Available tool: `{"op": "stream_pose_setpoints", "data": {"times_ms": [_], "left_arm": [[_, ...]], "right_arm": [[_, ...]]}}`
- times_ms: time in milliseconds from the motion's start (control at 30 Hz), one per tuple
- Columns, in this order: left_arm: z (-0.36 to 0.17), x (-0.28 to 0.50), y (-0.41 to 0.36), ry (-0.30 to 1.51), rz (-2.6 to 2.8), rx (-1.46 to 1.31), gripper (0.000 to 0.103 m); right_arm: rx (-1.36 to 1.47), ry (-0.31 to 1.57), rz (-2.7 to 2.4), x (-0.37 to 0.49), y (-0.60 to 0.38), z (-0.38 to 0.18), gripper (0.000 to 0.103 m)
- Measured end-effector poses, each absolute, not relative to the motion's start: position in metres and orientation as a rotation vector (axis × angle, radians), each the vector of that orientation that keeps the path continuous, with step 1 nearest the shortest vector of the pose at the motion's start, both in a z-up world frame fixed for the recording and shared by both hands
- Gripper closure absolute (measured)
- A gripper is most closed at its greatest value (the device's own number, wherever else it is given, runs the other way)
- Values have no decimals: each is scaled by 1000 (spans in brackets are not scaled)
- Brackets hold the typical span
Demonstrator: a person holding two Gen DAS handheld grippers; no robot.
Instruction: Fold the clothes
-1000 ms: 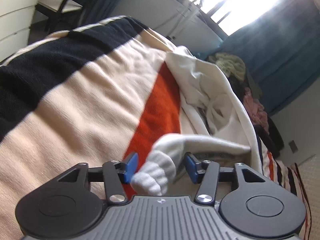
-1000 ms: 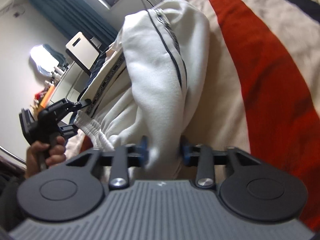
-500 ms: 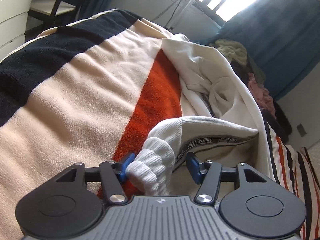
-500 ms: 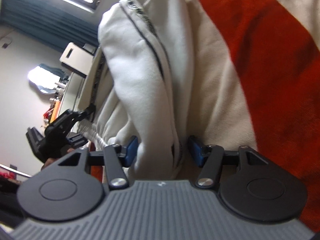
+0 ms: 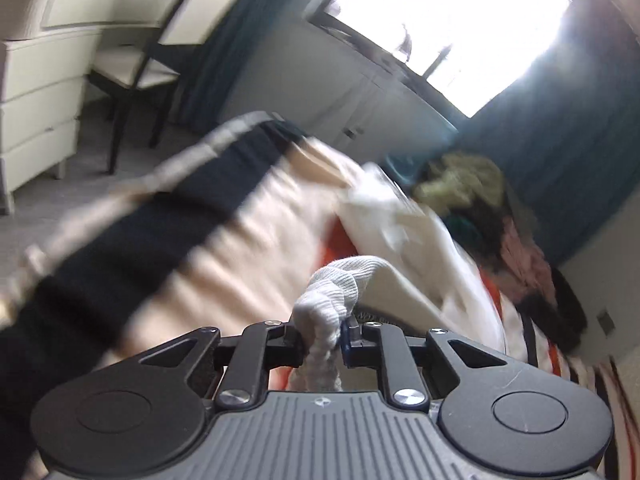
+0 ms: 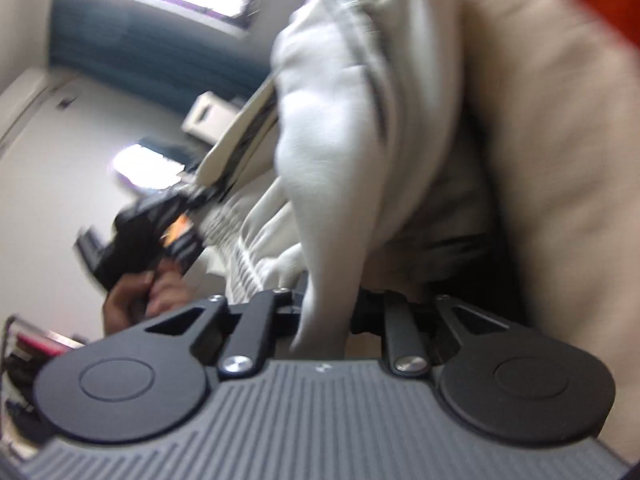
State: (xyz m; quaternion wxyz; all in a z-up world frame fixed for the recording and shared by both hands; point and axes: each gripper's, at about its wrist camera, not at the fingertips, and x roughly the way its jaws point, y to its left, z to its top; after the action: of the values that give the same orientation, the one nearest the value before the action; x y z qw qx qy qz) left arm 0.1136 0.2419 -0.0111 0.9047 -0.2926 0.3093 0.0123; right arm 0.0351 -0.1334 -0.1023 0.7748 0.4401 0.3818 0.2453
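Left wrist: left gripper [image 5: 323,338] closing, pinching one white garment [image 5: 404,236]; right gripper [image 6: 329,314] likewise.

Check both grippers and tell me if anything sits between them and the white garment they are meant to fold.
Nothing visible does. The left gripper is closing on the white garment's ribbed cuff, and the right gripper is closing on another fold of the white garment; the cloth lies directly between each pair of jaws.

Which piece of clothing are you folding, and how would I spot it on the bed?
Find the striped blanket on the bed. On it lies the white garment, beside the pile of clothes. Only it is plain white with a ribbed cuff, pinched by both grippers.
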Motion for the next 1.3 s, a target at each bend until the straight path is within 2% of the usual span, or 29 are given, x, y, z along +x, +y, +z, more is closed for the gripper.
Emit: {"op": "stream_pose_setpoints", "data": {"times_ms": [100, 300, 433, 667, 733, 800, 833, 867, 900, 933, 967, 1300], "left_arm": [[16, 143, 292, 642, 105, -614, 86], [47, 207, 384, 632, 285, -449, 86], [21, 254, 438, 707, 362, -493, 86], [-24, 292, 443, 783, 389, -500, 83], [-21, 289, 440, 791, 399, -492, 71], [-12, 274, 433, 793, 401, -481, 49], [-7, 265, 429, 788, 394, -476, 42], [1, 256, 423, 781, 391, -462, 30], [8, 247, 417, 773, 388, -448, 25], [17, 236, 409, 759, 385, -432, 24], [27, 224, 400, 745, 376, -420, 23], [98, 98, 288, 607, 230, -357, 20]], "right_arm": [[942, 813, 645, 62, -65, -95, 86], [990, 840, 814, 127, 67, -104, 86], [1003, 922, 830, 163, 117, -123, 86], [851, 1031, 841, 179, 143, -129, 82], [806, 1041, 827, 180, 140, -122, 78], [754, 1054, 805, 176, 138, -116, 63], [736, 1063, 789, 174, 136, -113, 58], [728, 1054, 779, 170, 133, -109, 42], [721, 1044, 769, 166, 129, -104, 31], [713, 1034, 759, 162, 125, -100, 24], [706, 1024, 748, 158, 121, -95, 8], [541, 822, 735, 78, 61, -34, 7]]}}
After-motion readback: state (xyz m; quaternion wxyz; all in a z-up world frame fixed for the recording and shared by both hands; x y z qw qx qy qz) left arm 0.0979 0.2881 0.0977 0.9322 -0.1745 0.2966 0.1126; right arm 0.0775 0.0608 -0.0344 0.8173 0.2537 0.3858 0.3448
